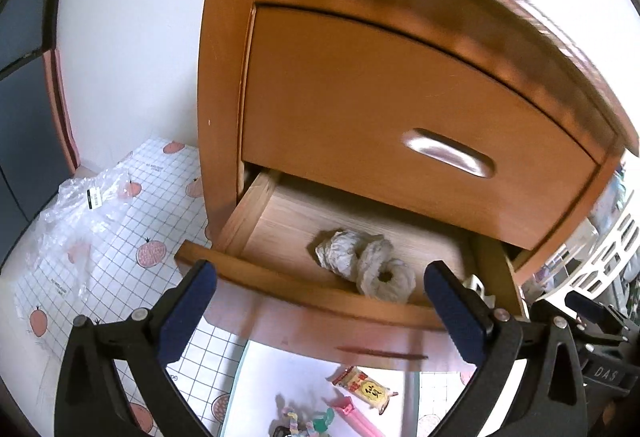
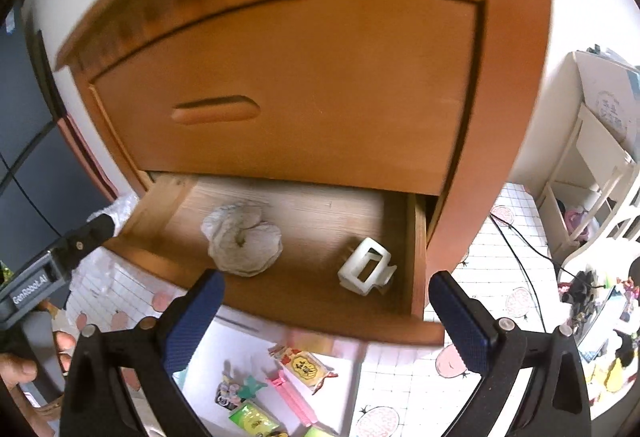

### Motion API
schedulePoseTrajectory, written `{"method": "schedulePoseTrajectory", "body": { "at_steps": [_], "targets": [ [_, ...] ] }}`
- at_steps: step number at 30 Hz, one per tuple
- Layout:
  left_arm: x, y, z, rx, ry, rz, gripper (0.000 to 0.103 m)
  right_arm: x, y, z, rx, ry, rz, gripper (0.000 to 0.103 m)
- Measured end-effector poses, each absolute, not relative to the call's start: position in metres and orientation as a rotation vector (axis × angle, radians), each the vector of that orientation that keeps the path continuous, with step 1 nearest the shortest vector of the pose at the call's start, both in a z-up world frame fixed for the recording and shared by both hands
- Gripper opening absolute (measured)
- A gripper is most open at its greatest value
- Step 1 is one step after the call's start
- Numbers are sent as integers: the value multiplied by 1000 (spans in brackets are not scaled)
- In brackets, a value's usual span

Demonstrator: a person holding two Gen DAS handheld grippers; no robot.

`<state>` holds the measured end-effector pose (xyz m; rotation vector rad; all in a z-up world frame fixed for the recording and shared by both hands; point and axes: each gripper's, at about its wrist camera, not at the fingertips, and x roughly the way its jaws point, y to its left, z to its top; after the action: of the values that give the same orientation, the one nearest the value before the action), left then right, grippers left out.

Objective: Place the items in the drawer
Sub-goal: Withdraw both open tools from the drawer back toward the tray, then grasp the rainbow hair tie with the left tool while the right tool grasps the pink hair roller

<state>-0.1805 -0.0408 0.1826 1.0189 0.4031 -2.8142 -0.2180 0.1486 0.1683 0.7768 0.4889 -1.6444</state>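
The lower drawer (image 1: 280, 293) of a wooden nightstand stands pulled out. Inside lie pale fabric scrunchies (image 1: 364, 265) (image 2: 240, 237) and a white plastic holder (image 2: 366, 265) near the right wall. My left gripper (image 1: 320, 273) is open and empty, just in front of the drawer's front edge (image 2: 320, 325). My right gripper (image 2: 326, 281) is open and empty too, above that front edge. On the floor below lie a snack packet (image 1: 364, 389) (image 2: 306, 367), a pink clip (image 2: 296, 397), a green packet (image 2: 252, 421) and a small colourful item (image 2: 236, 393).
The upper drawer (image 1: 380, 117) is closed, with a metal handle (image 1: 448, 153). A crumpled clear plastic bag (image 1: 80, 205) lies on the grid-patterned mat (image 1: 160, 197) to the left. A white basket (image 1: 612, 249), a white shelf (image 2: 592, 157) and a black cable (image 2: 520, 249) are on the right.
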Motion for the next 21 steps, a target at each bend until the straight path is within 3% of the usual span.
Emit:
{"method": "schedulePoseTrajectory", "body": {
  "at_steps": [10,21],
  "targets": [
    [-123,-25,178,944,361,-2893,103,-206,211,157,750,460,-1639,103],
    [-98,-15,109,1191,358,-2841,103,-179,234,61,881,585,-1559,103]
  ]
}}
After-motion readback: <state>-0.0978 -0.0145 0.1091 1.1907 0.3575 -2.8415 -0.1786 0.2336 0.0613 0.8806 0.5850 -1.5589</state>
